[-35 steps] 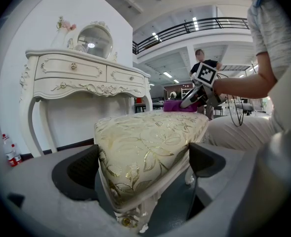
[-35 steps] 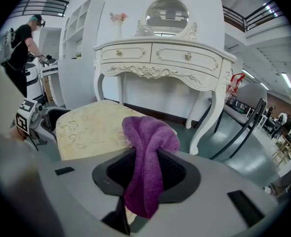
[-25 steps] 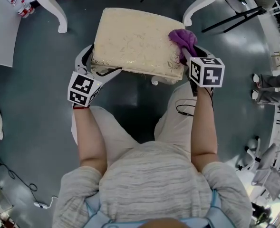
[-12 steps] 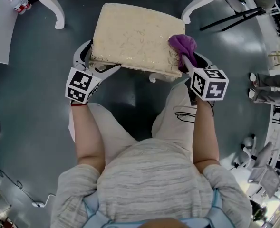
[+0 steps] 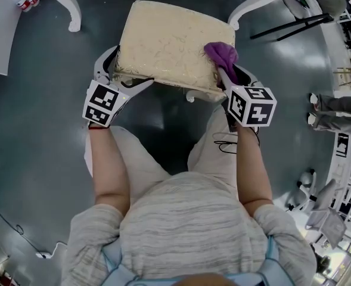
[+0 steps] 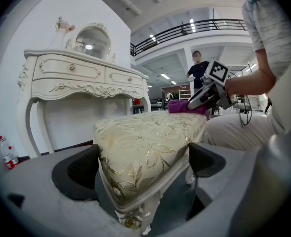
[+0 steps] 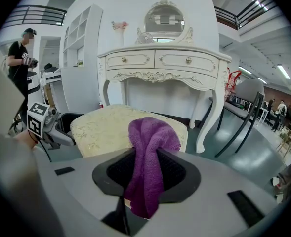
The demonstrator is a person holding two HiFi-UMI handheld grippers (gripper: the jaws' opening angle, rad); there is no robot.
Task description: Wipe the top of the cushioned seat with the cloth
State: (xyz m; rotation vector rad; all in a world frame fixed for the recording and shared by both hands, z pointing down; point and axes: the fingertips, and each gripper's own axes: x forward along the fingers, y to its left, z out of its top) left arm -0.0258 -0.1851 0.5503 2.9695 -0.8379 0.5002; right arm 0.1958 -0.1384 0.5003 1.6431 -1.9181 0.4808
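The cream and gold cushioned seat [image 5: 163, 40] stands in front of me. Its near left corner [image 6: 145, 142] sits between the jaws of my left gripper [image 5: 123, 76] [image 6: 143, 167], which press it from both sides. My right gripper [image 5: 230, 76] [image 7: 147, 174] is shut on a purple cloth [image 7: 150, 147]. The cloth's bunched end [image 5: 221, 53] lies on the seat top close to its right edge, toward the near side. In the left gripper view the cloth [image 6: 182, 106] and the right gripper [image 6: 204, 95] show at the far end of the seat.
A white dressing table [image 7: 162, 63] with an oval mirror stands just behind the seat, its curved legs [image 5: 74, 11] [image 5: 252, 2] at either side. A black chair [image 7: 244, 112] is at the right. A person [image 7: 21, 48] stands further off. My knees are just below the seat's near edge.
The right gripper and the cloth have shifted slightly left on the seat near its right edge. The left gripper has stayed on the near left corner.
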